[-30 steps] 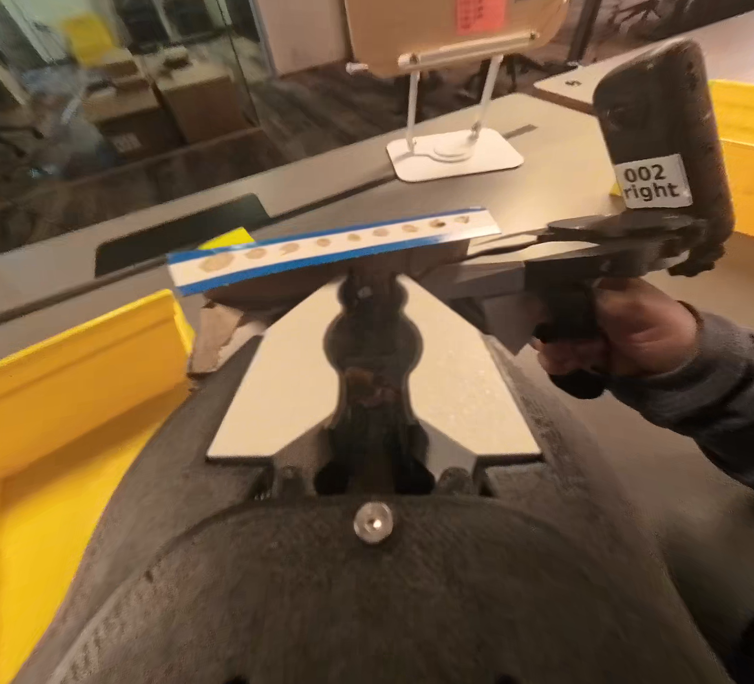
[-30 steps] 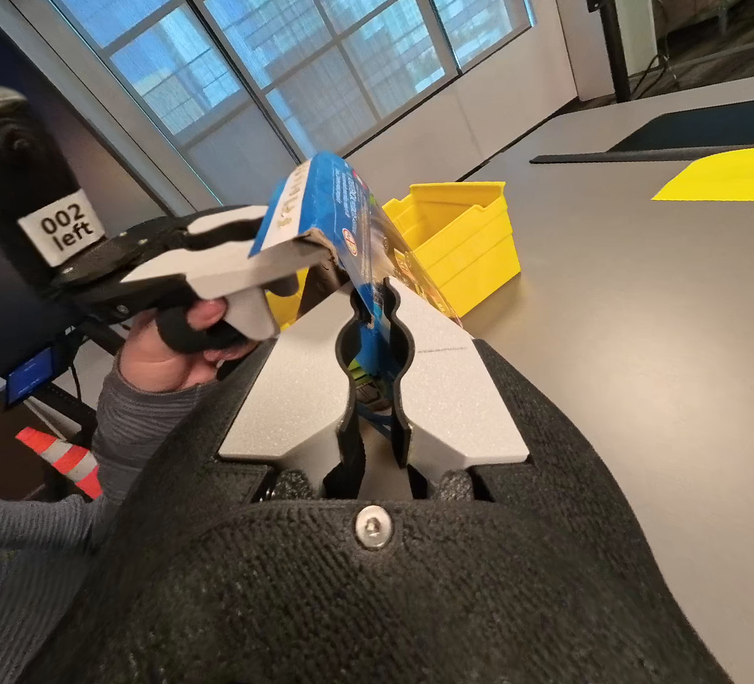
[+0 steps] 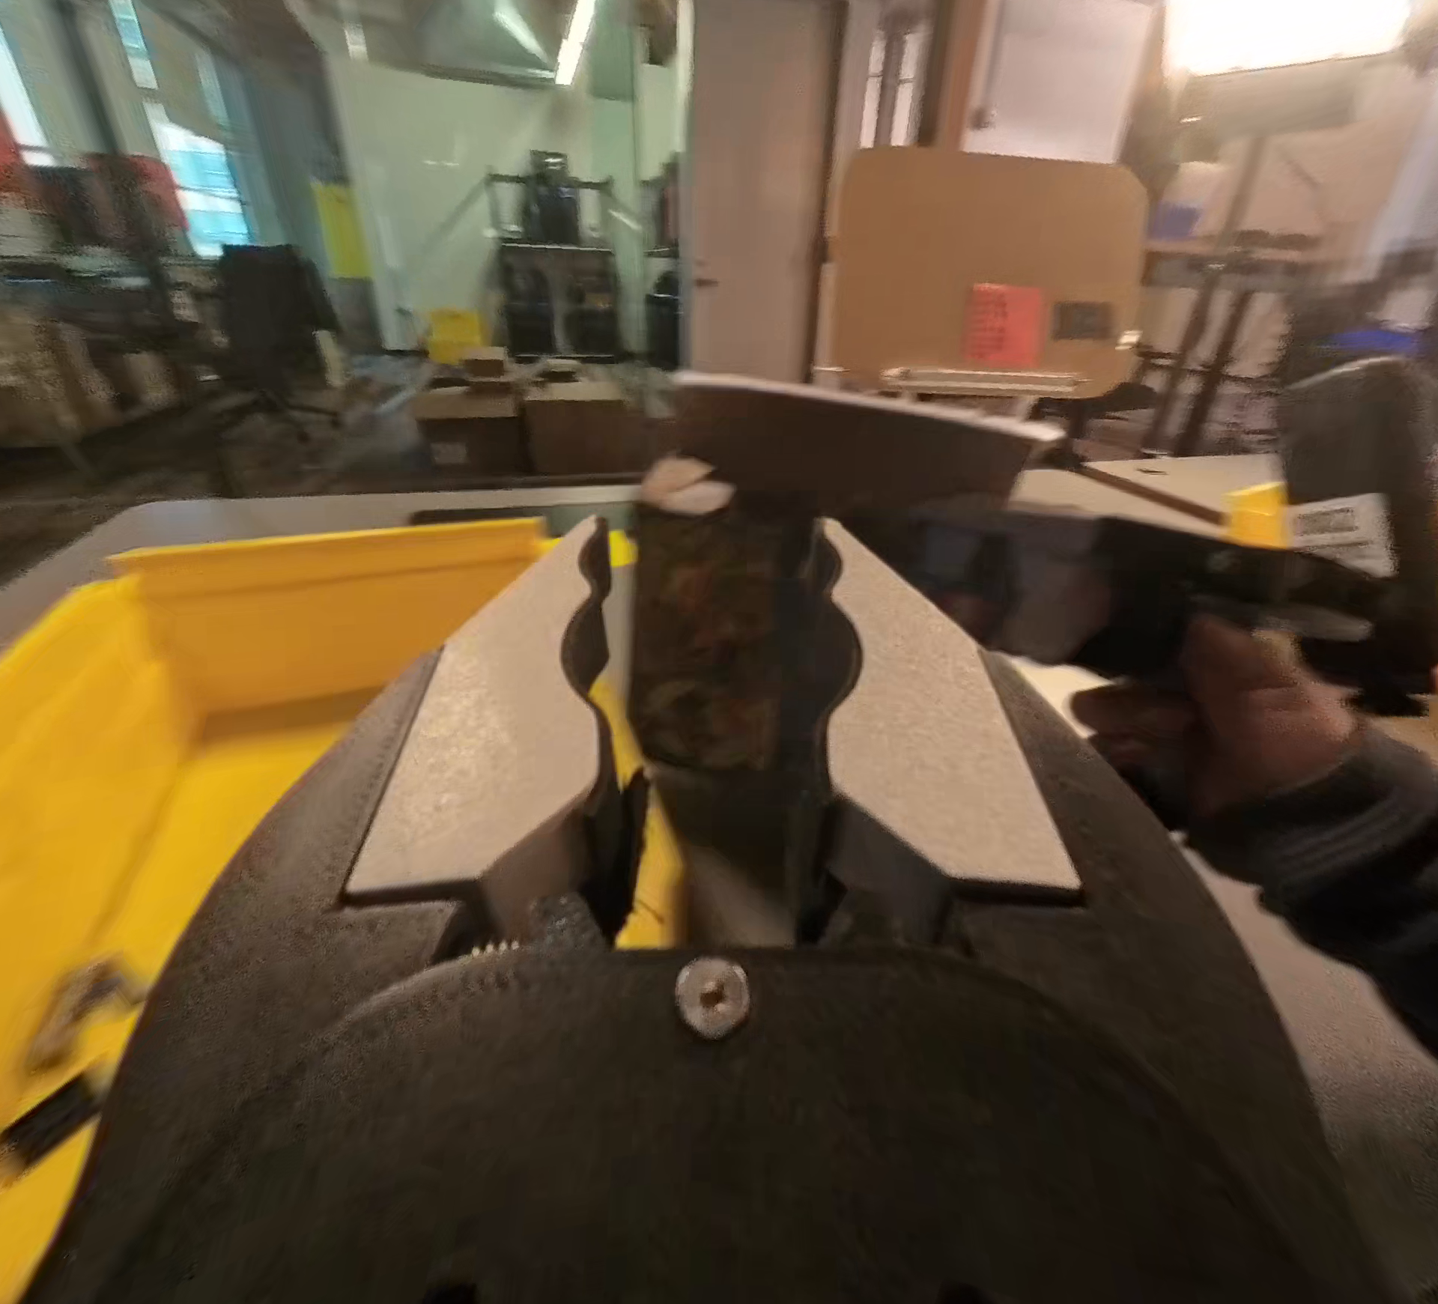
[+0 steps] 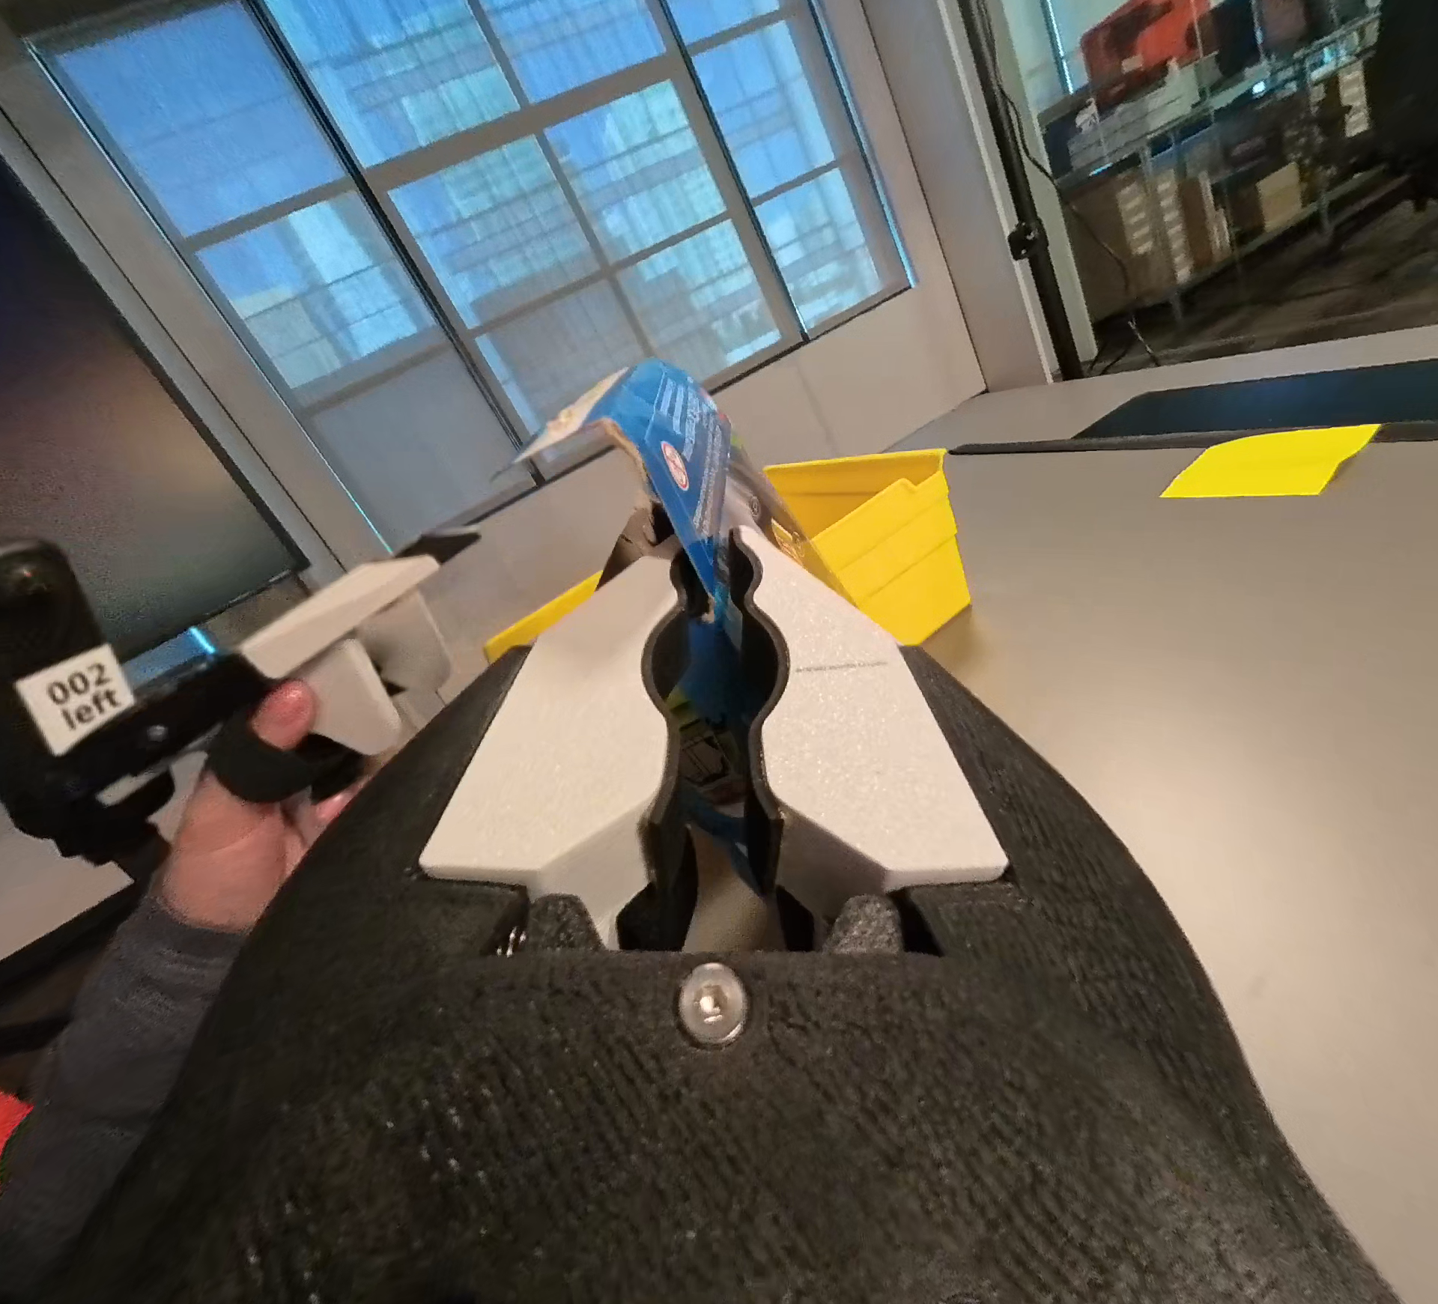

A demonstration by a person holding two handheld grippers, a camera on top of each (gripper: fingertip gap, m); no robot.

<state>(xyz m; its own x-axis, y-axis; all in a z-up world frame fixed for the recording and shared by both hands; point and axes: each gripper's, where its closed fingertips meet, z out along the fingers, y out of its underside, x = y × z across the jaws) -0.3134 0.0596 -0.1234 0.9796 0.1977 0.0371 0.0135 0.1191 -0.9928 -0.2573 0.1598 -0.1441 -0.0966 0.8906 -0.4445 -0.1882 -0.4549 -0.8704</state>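
My right gripper (image 4: 712, 551) is shut on a blue printed card package (image 4: 685, 457) and holds it upright above the grey table (image 4: 1167, 722). The package's top flap is bent over to the left. My left gripper (image 3: 712, 535) is open. In the right wrist view it (image 4: 420, 566) hangs to the left of the package, apart from it. In the blurred left wrist view the package's dark back (image 3: 716, 644) shows in the gap between my fingers, under its flap (image 3: 856, 426). A hand (image 3: 1214, 706) holds the right gripper at the right.
A yellow bin (image 3: 233, 605) lies below and left of my left gripper. Another yellow bin (image 4: 895, 551) stands on the table behind the package. A yellow sheet (image 4: 1268, 461) lies farther back. A cardboard panel on a white stand (image 3: 980, 270) stands beyond.
My left gripper was shut on the package's top flap; it has opened, let go and drawn away to the left. My right gripper has kept its hold on the package.
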